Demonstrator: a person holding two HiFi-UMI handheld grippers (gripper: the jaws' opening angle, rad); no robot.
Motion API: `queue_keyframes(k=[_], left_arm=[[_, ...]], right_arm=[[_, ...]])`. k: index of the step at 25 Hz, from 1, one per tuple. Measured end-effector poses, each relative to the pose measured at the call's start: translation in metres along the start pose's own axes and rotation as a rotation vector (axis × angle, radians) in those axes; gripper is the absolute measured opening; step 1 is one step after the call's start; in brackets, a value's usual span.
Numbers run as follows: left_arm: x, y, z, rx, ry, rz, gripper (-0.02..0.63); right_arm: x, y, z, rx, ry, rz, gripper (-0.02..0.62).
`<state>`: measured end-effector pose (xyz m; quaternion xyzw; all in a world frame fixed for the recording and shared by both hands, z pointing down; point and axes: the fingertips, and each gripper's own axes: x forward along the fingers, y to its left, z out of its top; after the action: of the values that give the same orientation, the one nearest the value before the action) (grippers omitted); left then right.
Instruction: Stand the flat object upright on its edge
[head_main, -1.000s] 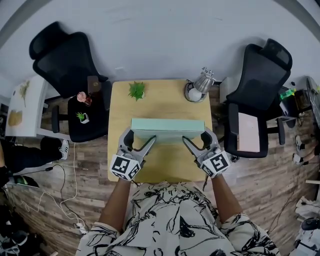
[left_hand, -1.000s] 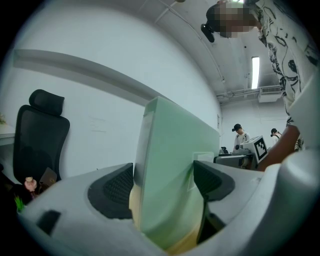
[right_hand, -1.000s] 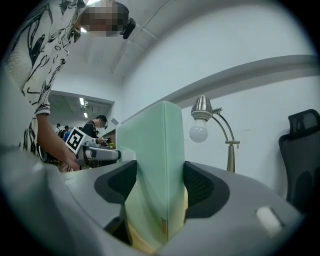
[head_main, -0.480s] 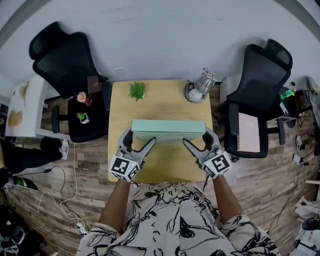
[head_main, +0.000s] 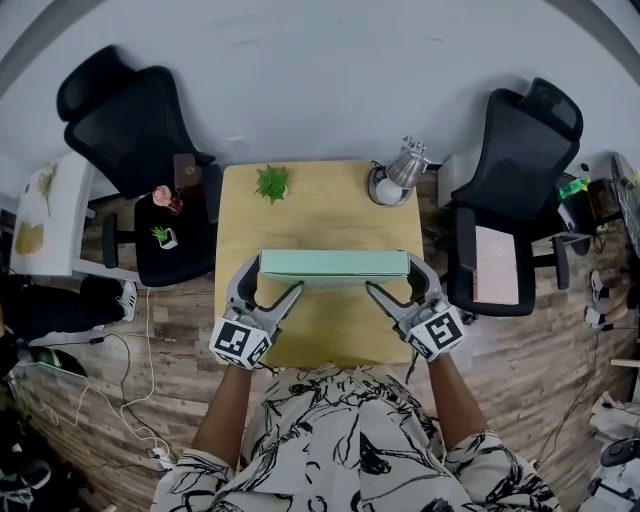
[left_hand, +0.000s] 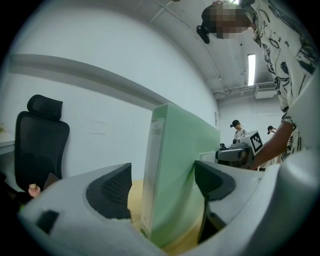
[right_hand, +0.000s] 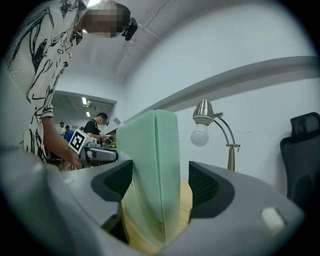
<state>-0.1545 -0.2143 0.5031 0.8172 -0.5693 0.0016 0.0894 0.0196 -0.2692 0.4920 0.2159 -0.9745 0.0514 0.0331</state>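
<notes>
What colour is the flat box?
The box is pale mint green, clearest in the right gripper view.

The left claw (left_hand: 161, 189) straddles the pale green box (left_hand: 175, 160), which stands upright on its edge on the bench (left_hand: 134, 201). The right-hand pad (left_hand: 212, 181) sits against the box's broad face. The left-hand pad (left_hand: 114, 190) stands clear, with bench showing in the gap. A black chair (left_hand: 39, 145) stands well off to the claw's left.

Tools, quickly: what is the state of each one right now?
Left tool: open, green box standing between its jaws, ungripped.
Right tool: open, jaws just opening wider, same box between them.
</notes>
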Motion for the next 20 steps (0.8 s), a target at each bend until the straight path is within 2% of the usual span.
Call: queue_keyframes(k=[20], left_arm=[[-0.011, -0.002, 0.003, 0.001, -0.005, 0.019, 0.391]], right_arm=[[-0.014, 0.004, 0.006, 0.009, -0.019, -0.024, 0.353]])
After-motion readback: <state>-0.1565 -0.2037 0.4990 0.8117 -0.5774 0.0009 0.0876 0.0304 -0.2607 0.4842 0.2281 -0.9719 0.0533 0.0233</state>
